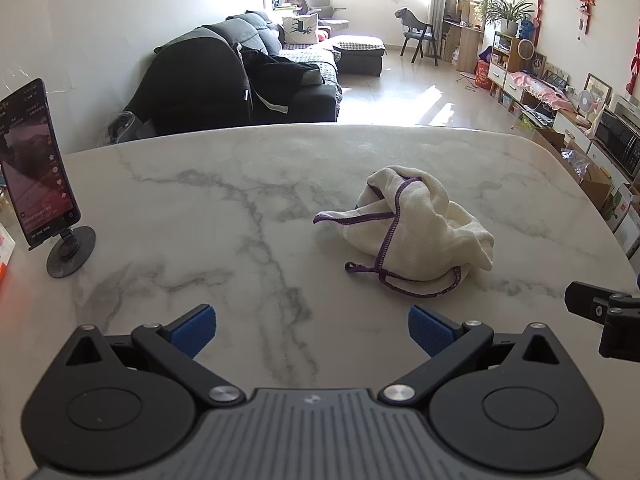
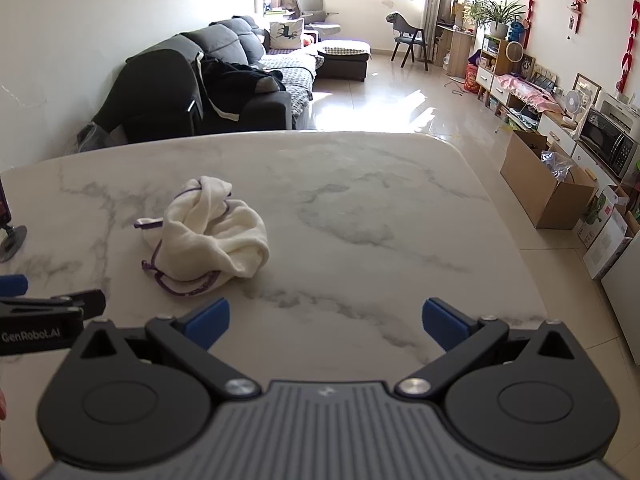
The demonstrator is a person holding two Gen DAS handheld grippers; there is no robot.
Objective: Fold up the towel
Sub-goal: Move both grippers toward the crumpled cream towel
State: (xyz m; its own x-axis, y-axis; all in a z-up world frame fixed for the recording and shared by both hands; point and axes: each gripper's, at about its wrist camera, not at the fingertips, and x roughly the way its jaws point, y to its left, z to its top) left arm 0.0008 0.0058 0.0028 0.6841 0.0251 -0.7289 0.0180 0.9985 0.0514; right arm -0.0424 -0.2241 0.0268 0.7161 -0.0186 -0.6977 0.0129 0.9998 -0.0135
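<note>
Starting state: nothing is folded yet; the towel [image 1: 412,232] lies crumpled in a loose heap on the marble table [image 1: 200,216], cream cloth with purple stitched edging.
Towel position: ahead and to the right of the left gripper [image 1: 312,332], ahead and to the left of the right gripper [image 2: 325,324]; well apart from both.
Left gripper: jaws spread wide, blue pads empty, nothing held.
Right gripper: likewise spread wide and empty.
Step in hand: judged to be the reach-in to find corners and spread the cloth flat.
Doing it well: aim for the purple hem where it trails onto the table nearest the grippers, pinch only one layer, and draw the two corners apart, so the heap opens rather than drags.
Risk: grabbing the bunched middle would likely lift the whole lump.
Surface: smooth, pale, grey-veined; cloth should slide easily.
Nearby: a phone on a stand [image 1: 38,164] at the left edge.
Room: bright living room, dark sofa [image 1: 248,76], sunlit tiled floor.
</note>
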